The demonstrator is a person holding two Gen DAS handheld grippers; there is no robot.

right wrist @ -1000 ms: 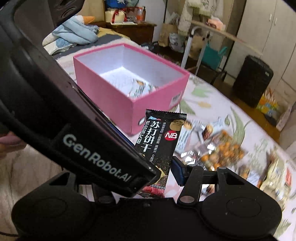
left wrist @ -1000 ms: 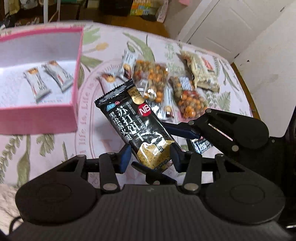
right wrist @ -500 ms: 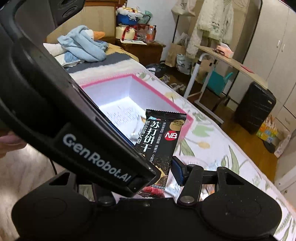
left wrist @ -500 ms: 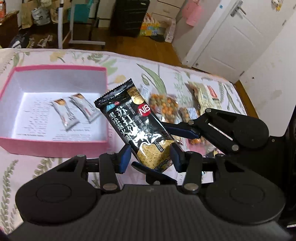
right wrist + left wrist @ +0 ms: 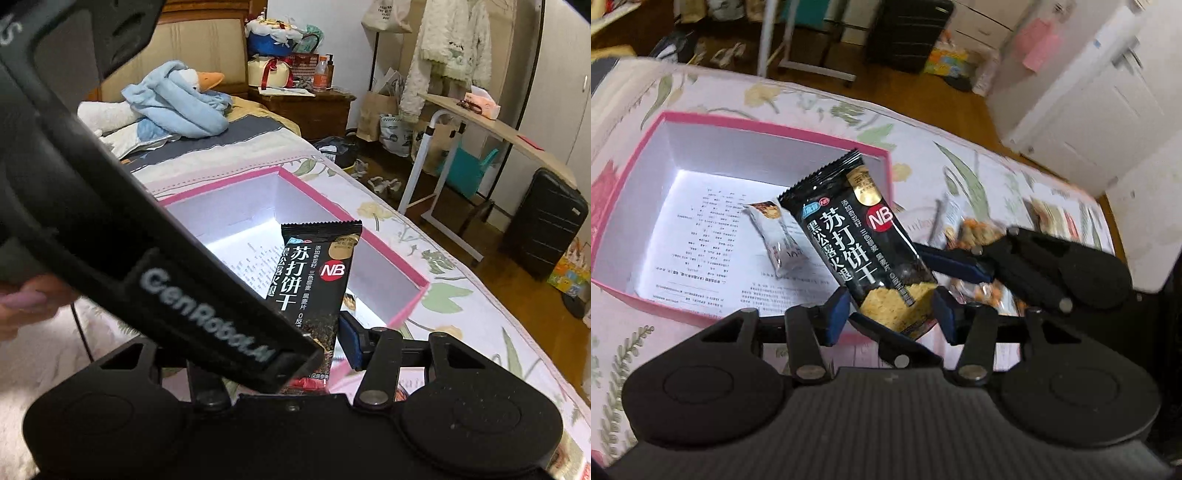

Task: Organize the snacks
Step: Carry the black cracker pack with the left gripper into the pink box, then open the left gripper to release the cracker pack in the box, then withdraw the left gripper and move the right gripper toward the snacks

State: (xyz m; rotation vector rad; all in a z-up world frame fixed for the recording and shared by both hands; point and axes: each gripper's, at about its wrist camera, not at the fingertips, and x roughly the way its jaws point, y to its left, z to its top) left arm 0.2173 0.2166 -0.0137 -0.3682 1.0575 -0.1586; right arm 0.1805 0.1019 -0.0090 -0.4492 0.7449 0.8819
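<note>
A black cracker packet (image 5: 857, 240) (image 5: 314, 280) hangs upright over the open pink box (image 5: 775, 129) (image 5: 388, 254). My left gripper (image 5: 890, 314) has its blue pads against the packet's lower edges, and its jaws are opening. My right gripper (image 5: 291, 343) comes in from the right with the packet between its fingers (image 5: 956, 262). Its jaws are closing, a thin gap shows beside its right pad (image 5: 351, 343), and its other finger is hidden behind the left gripper's body (image 5: 147, 240). A white wrapped bar (image 5: 775, 236) lies on the printed sheet inside the box.
Loose snack bags (image 5: 979, 232) lie on the floral bedspread (image 5: 942, 173) to the right of the box. A hand (image 5: 22, 299) holds the left gripper. Beyond the bed are a blue plush toy (image 5: 173, 103), a rolling table (image 5: 480, 122) and a black suitcase (image 5: 546, 221).
Both grippers have carried the packet together away from the snack pile to above the pink box. The packet has kept its place between the fingers.
</note>
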